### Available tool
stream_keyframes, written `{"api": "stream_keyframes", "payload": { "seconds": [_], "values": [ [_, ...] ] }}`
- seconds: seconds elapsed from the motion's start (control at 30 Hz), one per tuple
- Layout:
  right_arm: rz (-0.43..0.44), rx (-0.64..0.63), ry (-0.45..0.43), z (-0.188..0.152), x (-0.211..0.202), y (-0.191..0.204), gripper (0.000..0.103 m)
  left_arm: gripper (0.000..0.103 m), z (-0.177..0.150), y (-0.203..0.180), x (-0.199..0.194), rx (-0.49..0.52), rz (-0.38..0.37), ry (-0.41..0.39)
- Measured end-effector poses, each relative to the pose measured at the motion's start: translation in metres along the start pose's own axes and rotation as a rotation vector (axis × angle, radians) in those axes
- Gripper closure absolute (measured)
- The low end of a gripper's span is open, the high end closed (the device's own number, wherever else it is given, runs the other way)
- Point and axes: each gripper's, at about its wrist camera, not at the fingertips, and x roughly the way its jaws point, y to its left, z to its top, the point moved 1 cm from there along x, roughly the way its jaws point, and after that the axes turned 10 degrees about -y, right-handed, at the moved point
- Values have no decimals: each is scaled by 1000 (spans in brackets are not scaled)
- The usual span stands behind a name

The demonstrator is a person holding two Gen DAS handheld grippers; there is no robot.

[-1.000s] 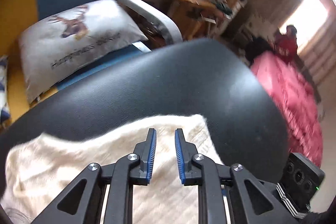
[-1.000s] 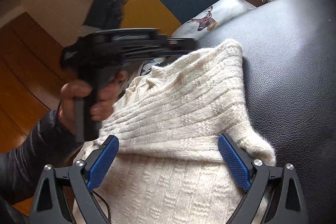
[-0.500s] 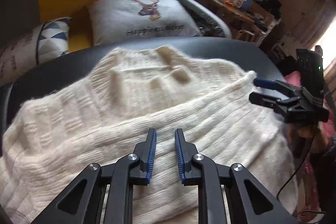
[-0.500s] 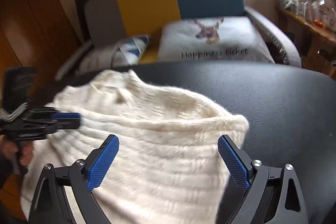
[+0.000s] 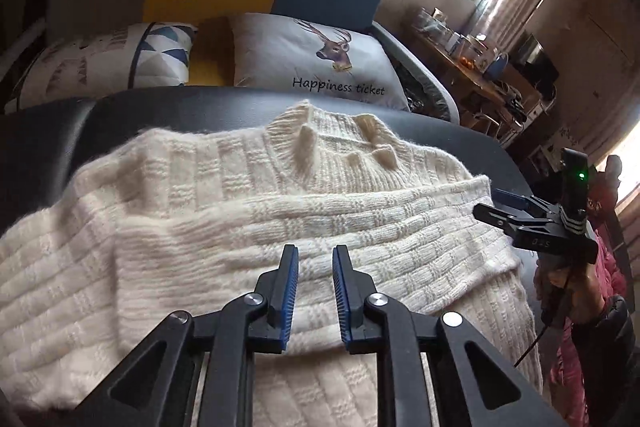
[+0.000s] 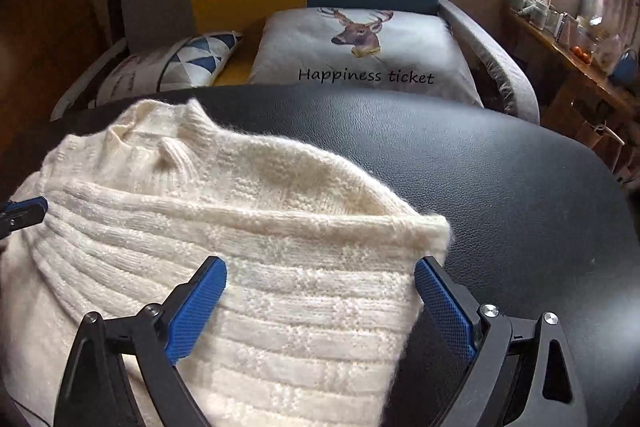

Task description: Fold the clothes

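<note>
A cream knitted sweater (image 5: pixel 280 207) lies on a black leather surface (image 5: pixel 60 131), collar toward the sofa, with a layer folded up across its body. My left gripper (image 5: pixel 316 267) hovers over the near folded layer, fingers close together with only a narrow gap and nothing between them. In the right wrist view the sweater (image 6: pixel 240 227) fills the lower left, and my right gripper (image 6: pixel 320 291) stands wide open, its blue pads either side of the fold's right corner. The right gripper (image 5: pixel 496 207) shows at the sweater's right edge. The left gripper (image 6: pixel 24 207) peeks in at the left.
Behind the leather surface (image 6: pixel 500 187) stands a yellow and blue sofa with a deer cushion (image 6: pixel 360 59) and a triangle-pattern cushion (image 5: pixel 120 63). A wooden shelf with jars (image 5: pixel 472 55) runs along the right wall. A person's hand (image 5: pixel 568 279) holds the right gripper's handle.
My left gripper has drawn back from the table's far side to above the near part of the sweater. The right gripper has swung to face the sofa, still wide open at the fold's corner.
</note>
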Motion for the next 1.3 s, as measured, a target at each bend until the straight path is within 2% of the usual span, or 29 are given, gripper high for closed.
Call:
{"api": "stream_keyframes", "payload": {
  "seconds": [0.1, 0.17, 0.3, 0.33, 0.47, 0.6, 0.77, 0.8, 0.93, 1.07, 1.17, 1.3],
  "values": [
    [59, 11, -37, -8, -28, 17, 7, 86, -7, 14, -9, -37, 25, -3],
    [77, -2, -29, -17, -35, 33, 7, 86, -12, 24, -14, -61, 42, -6],
    [-28, -48, 94, -43, -11, 50, 5, 86, -21, 42, -26, -110, 76, -10],
    [-31, -38, 90, -42, -12, 50, 3, 86, -27, 51, -34, -150, 74, -22],
    [-38, 2, 70, -40, -17, 51, 3, 83, -61, 95, -84, -390, 33, -100],
    [87, 24, 0, -41, -52, 77, 3, 75, -94, 139, -133, -629, -8, -178],
    [197, 22, -30, -68, -74, 128, 3, 72, -136, 195, -195, -928, -61, -277],
    [212, 28, -30, -73, -74, 136, 3, 72, -148, 210, -210, -980, -43, -301],
    [243, 47, 4, -90, -68, 160, 3, 71, -199, 277, -276, -1156, 111, -420],
    [220, 26, 19, -98, -60, 175, 0, 67, -228, 322, -317, -1278, 212, -514],
    [200, 22, 22, -100, -58, 176, 0, 64, -237, 342, -322, -1343, 239, -531],
    [184, 17, 22, -101, -57, 176, 0, 63, -231, 355, -310, -1382, 235, -541]
  ]
}}
